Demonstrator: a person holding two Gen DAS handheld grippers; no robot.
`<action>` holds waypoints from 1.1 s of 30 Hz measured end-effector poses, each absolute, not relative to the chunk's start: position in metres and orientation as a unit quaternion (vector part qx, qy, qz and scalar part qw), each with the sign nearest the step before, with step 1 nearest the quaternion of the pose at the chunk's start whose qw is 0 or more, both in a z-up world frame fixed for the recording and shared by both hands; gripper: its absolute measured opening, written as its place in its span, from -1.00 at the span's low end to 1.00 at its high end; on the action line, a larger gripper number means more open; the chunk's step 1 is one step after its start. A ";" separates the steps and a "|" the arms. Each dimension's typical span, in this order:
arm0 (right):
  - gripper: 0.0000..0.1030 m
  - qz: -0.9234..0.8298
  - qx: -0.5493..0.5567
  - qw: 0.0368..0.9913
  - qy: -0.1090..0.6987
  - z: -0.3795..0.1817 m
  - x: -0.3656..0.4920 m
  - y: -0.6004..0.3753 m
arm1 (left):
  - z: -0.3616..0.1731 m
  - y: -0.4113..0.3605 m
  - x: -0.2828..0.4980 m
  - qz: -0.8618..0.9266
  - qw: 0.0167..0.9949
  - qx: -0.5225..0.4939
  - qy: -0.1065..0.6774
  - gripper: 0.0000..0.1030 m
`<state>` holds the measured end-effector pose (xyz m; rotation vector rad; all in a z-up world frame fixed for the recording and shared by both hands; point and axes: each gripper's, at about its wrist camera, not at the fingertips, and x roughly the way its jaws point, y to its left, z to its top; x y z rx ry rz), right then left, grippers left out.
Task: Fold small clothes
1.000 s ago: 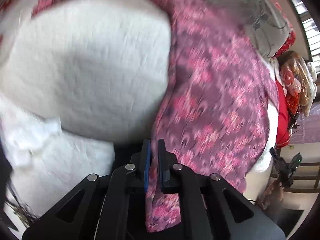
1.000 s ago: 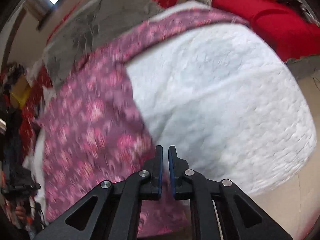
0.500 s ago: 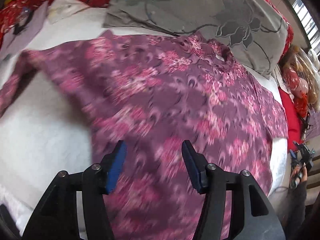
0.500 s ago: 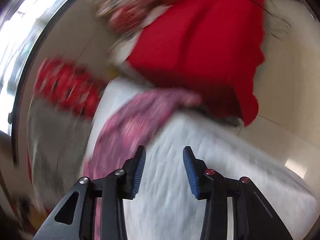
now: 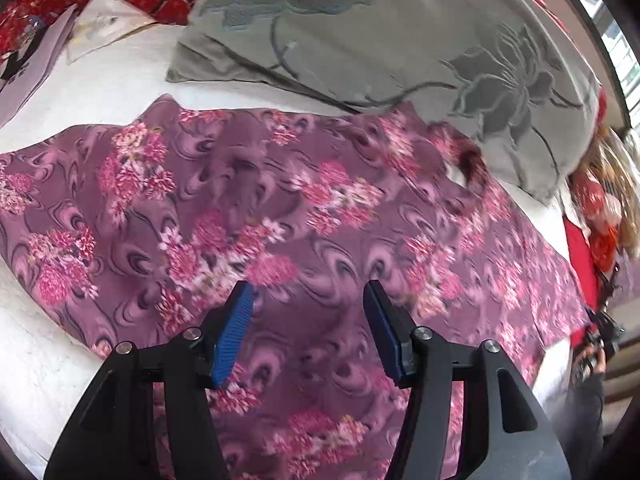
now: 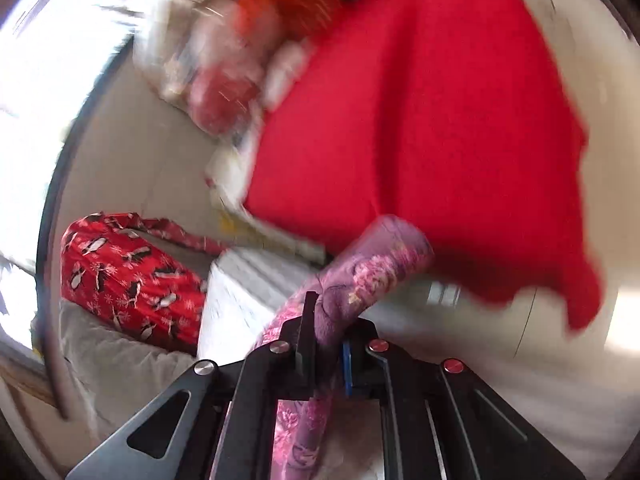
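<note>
Presently we have the purple garment with the pink flower print [image 5: 304, 216] spread nearly flat across the white quilted bed [image 5: 40, 360], its far edge touching the grey cushion with the embroidered flower pattern [image 5: 400, 40]. Our left claw [image 5: 308, 332] hangs over the near part of the cloth with its blue pads well apart and nothing between them; the pads do not press on the fabric. Our right claw [image 6: 324, 344] has just been closing, and its jaws are clamped on a rolled end of the same garment [image 6: 360, 276], probably a sleeve or a corner, which stands up past the fingertips in front of the red cloth [image 6: 420, 120] beyond the bed. We judge the following risks. First, the right-hand grip holds a bunched roll rather than a single edge; if we carry it across, the fold may come out thick and skewed, and inner layers may slide out of the clamp. Second, the left claw holds nothing, so a pull from the right can drag the whole garment over the bed instead of folding it, and can ruck the flat part. Third, the right wrist view is blurred; we cannot tell how deep the cloth sits between the pads, so a shallow bite may release mid-move.
</note>
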<state>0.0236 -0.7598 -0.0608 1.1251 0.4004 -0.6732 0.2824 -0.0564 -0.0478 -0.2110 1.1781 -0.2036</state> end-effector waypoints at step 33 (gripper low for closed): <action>-0.82 0.088 0.245 0.873 0.413 -0.003 0.225 -0.276 | -0.036 0.034 0.272 -0.176 0.784 -0.205 0.559 0.14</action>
